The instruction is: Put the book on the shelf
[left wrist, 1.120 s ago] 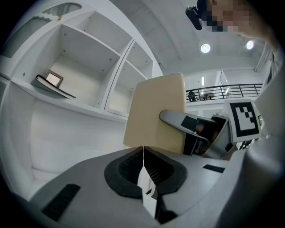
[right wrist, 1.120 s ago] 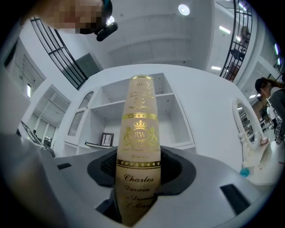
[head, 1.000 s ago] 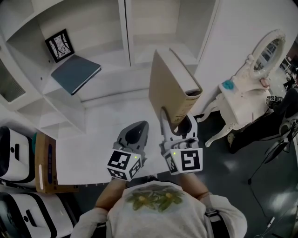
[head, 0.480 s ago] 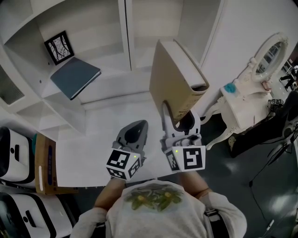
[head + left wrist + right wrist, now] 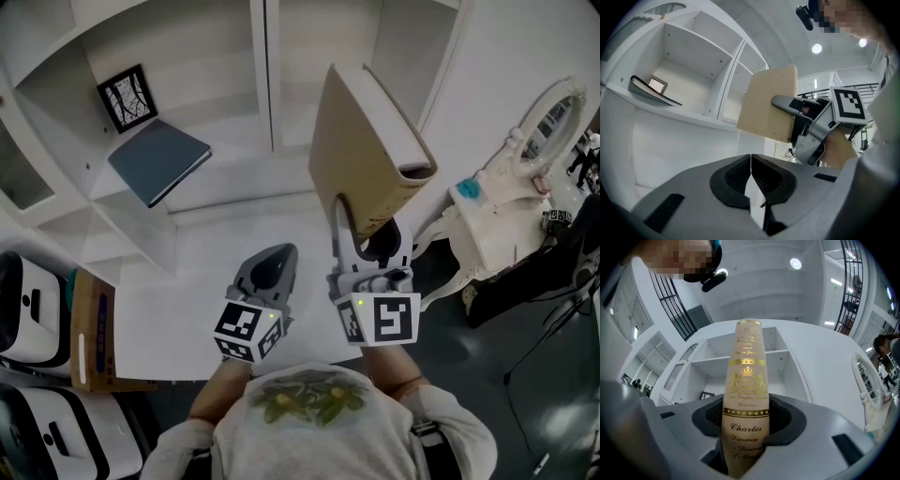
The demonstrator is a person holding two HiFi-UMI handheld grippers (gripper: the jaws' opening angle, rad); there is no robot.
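I am holding the tan hardcover book (image 5: 361, 159) in the right gripper (image 5: 367, 234), whose fingers (image 5: 341, 225) are pinching its lower end across the covers. The gilt-lettered spine is facing back at the gripper camera. The book is standing nearly upright in the air above the far right part of the white worktop (image 5: 206, 272), in front of the white shelf unit (image 5: 216, 192) and touching nothing else. The left gripper (image 5: 270, 267) is hovering low over the worktop near its front edge, its fingers (image 5: 731, 178) pressed together on nothing. As I judge it, the step in hand is carrying the book into a compartment. To do that well, I am aiming for the bare middle compartment (image 5: 319, 56), since the left one already holds a blue-grey book (image 5: 157, 161) lying flat at the front edge of its board, with a small framed picture (image 5: 124, 94) behind it. The grip is low and the book is tall, so it could pivot between the fingers. I am planning a slow approach with the wrist level, the top corner clear of the divider and the board above, and the bottom edge seated on the board before the fingers spread. The left gripper is free to steady the cover if it leans.
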